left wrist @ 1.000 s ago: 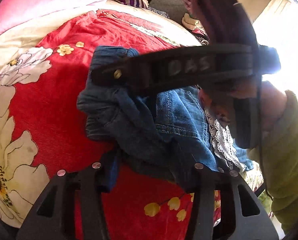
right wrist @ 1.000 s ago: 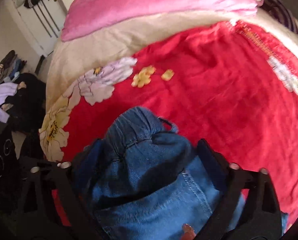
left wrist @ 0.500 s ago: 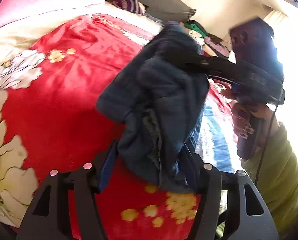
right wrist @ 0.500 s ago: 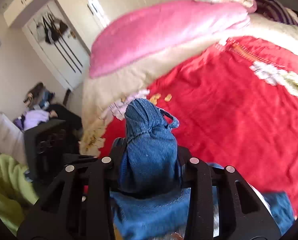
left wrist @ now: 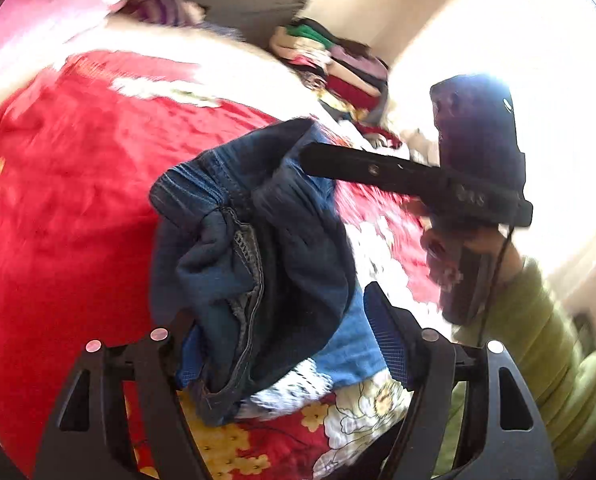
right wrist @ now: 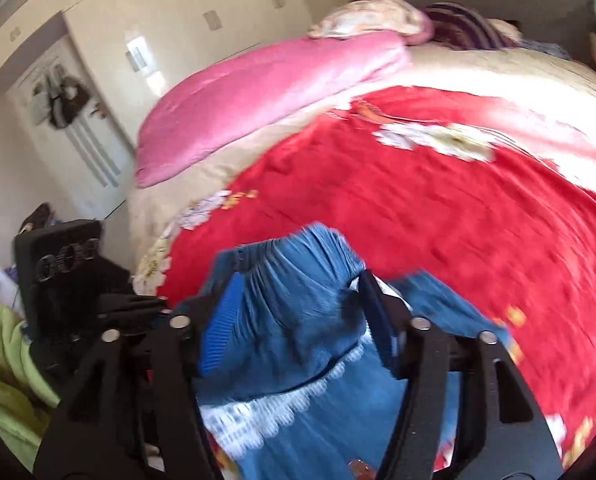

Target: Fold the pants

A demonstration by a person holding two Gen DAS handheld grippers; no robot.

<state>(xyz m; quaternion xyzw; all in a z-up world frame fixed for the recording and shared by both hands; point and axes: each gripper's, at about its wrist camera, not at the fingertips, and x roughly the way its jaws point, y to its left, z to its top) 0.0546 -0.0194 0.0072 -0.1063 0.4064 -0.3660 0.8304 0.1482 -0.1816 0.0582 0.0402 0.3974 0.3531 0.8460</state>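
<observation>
Red floral bedspread fills most of both views; in the right wrist view it takes the centre and right of the frame. Pink quilt lies along its upper edge, upper centre-left of the right wrist view; it also shows blurred at the upper left of the left wrist view. White wardrobe doors stand behind it, upper left. Pile of folded clothes sits at upper centre of the left wrist view.

Blue denim pants, bunched, hang lifted above the bedspread at frame centre. White lace trim shows on the cloth low in the right wrist view, lower centre.

Left gripper: fingers spread with denim bunched between them; the left finger is pressed into the cloth, the right finger's blue pad stands bare beside it, so a firm clamp cannot be confirmed.

Right gripper: both blue-padded fingers pressed against a gathered fold of the pants, clamped on it. In the left wrist view it enters from the right, fingertip against the upper edge of the bunch.

Frames motion-blurred.
</observation>
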